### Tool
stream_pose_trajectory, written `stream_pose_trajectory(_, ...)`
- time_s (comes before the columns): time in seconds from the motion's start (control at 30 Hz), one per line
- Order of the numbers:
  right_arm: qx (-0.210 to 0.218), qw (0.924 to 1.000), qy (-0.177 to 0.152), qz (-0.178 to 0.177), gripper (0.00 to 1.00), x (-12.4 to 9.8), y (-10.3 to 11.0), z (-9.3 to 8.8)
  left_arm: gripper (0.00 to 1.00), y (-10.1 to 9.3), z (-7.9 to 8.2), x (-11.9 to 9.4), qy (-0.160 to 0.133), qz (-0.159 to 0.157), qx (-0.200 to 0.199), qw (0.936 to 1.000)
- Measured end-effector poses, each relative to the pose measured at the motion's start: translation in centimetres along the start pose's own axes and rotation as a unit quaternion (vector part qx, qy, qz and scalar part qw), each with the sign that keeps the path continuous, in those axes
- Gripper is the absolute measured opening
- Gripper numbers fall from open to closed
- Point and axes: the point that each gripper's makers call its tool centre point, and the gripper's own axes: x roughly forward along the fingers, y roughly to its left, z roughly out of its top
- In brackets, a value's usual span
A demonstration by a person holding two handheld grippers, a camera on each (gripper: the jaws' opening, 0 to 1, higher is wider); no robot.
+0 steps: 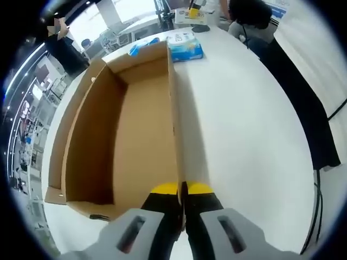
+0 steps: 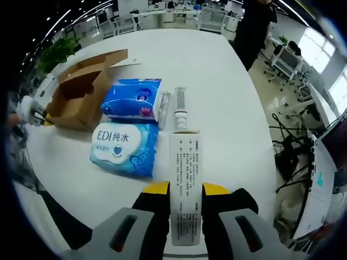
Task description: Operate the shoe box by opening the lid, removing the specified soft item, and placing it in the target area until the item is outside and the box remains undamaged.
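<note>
lying lengthwise away from the left claw (image 1: 182,189), shoe box (image 1: 124,130) open.

Brown shoe box (image 1: 135,135), blue-and-white wipes pack (image 2: 126,147), white table (image 1: 244,135).

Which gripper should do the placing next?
Right, likely: the right gripper is shut on the white carton over the table; the left gripper is clamped on the box wall.

Open-plan office: rows of desks (image 2: 162,11) with office chairs (image 2: 284,62), large windows (image 2: 325,43), potted plant (image 2: 57,51), long white table (image 2: 227,97), ceiling strip lights.
</note>
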Motion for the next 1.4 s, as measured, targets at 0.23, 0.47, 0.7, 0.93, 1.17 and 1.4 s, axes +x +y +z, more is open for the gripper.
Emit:
stream_pose_trajectory(0.23, -0.021, 0.9996, 0.017, 0.005, 0.19, 1.3, -0.1, -0.4, 0.01, 0.1, 0.1, 0.0, 0.005, -0.002, 0.008, 1.0000)
stream_pose_trajectory(0.47, -0.002, 0.9999, 0.012, 0.012, 0.19, 1.9, -0.1, 0.1, 0.01, 0.1, 0.0, 0.1, 0.007, 0.000, 0.001, 1.0000)
stream_pose_trajectory(0.7, -0.003, 0.9999, 0.009, 0.013, 0.19, 2.9, 0.1, -0.2, 0.00, 0.0, 0.0, 0.1, 0.007, 0.011, -0.003, 0.9999)
stream_pose_trajectory(0.93, -0.004, 0.9999, 0.009, 0.013, 0.19, 4.6, 0.6, -0.4, 0.01, 0.1, 0.0, 0.1, 0.003, 0.014, -0.003, 0.9999)
stream_pose_trajectory(1.17, 0.018, 0.9996, 0.009, 0.020, 0.19, 5.7, 0.9, -0.7, 0.01, 0.0, 0.0, 0.1, 0.007, 0.019, 0.000, 0.9998)
stream_pose_trajectory(1.4, 0.002, 0.9999, 0.008, 0.014, 0.19, 6.2, 1.0, -0.8, 0.01, 0.0, 0.0, 0.1, 0.009, 0.018, -0.002, 0.9998)
